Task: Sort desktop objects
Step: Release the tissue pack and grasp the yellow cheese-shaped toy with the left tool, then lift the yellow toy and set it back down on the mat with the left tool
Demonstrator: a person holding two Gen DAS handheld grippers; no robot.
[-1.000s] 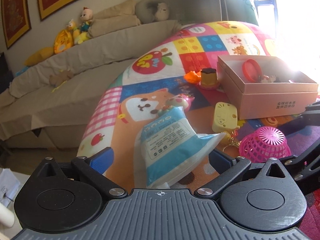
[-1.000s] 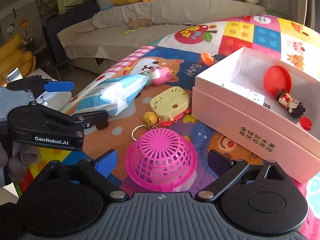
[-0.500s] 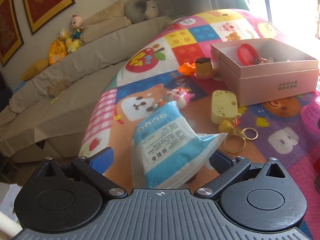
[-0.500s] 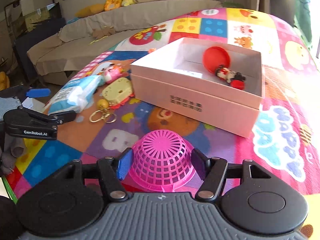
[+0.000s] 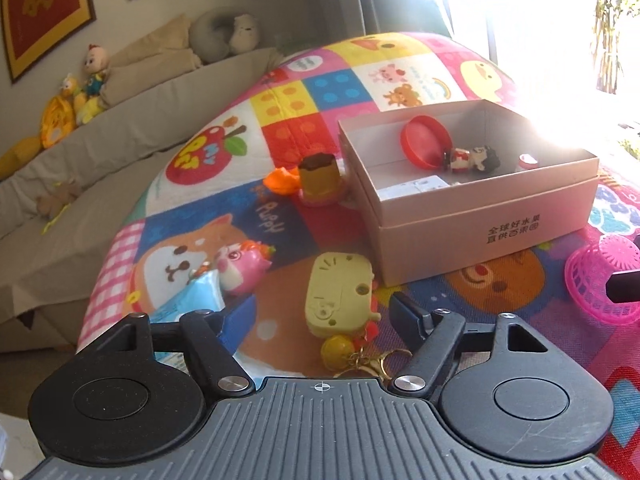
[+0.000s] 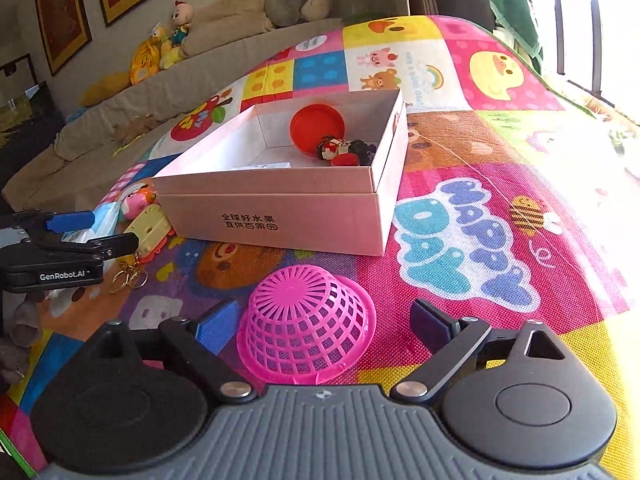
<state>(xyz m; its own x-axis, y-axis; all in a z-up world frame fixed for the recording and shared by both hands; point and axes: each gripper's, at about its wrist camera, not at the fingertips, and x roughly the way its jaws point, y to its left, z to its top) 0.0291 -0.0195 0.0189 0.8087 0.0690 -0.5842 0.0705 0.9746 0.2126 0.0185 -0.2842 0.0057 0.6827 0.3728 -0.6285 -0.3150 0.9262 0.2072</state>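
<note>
1. Currently, left wrist view: the left gripper (image 5: pixel 322 312) is held low over the yellow keychain toy (image 5: pixel 338 300), which lies between the jaws. The jaws are closing, pads not yet pressed on it; probably lined up for a pick.
2. The blue-white packet (image 5: pixel 192 304) is left lying under and behind the left finger, beside the pink pig toy (image 5: pixel 240 268). Nothing is gripped.
3. The pink box (image 5: pixel 480 216) is set open-topped just beyond the toy, likely as the sorting bin. A red lid (image 5: pixel 424 142) and a small figurine (image 5: pixel 472 158) are already inside.
4. A pudding-shaped toy (image 5: pixel 320 178) and an orange piece (image 5: pixel 282 180) are parked against the box's far corner, unsorted.
5. Right wrist view: the right gripper (image 6: pixel 322 322) is spread around the pink basket (image 6: pixel 308 328), which sits upside down on the surface. The jaws are opening, pads clear of the mesh, so it reads as released, not held.
6. Surface: a patchwork cartoon play mat (image 6: pixel 480 216) covers it.
7. Room: a beige sofa (image 5: pixel 80 152) with plush toys (image 5: pixel 76 96) stands behind, framed pictures are hung above, and strong window glare is seen at right.
</note>
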